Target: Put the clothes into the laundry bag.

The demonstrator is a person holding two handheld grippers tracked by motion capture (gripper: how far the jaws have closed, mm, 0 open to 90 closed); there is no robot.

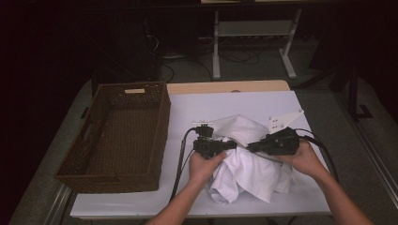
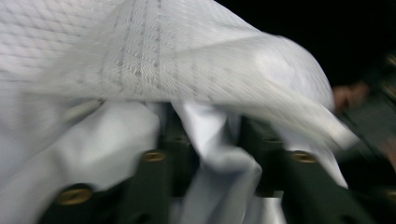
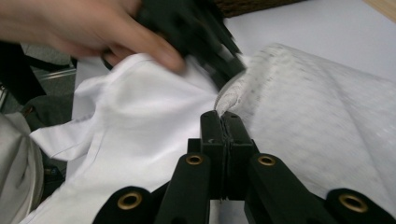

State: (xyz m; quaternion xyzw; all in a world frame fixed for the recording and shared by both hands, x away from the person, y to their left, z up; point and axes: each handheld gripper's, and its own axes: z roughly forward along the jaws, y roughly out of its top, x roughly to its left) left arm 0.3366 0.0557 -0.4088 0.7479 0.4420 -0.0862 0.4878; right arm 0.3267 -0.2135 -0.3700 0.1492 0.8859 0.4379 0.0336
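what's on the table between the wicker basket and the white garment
Nothing stands between the wicker basket and the white garment except bare white table cover, crossed lower down by the left gripper's black cable, as the high view shows.

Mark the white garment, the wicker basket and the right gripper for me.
white garment (image 1: 251,171): high view, on its lower folds near the table's front edge.
wicker basket (image 1: 158,131): high view, on its right side wall.
right gripper (image 3: 223,122): right gripper view, at the jaw tips shut on the garment's edge.

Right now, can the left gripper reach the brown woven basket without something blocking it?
Probably yes: the left gripper points into the white cloth, with a fold between its parted jaws, and the brown woven basket stands close beside it across bare table.
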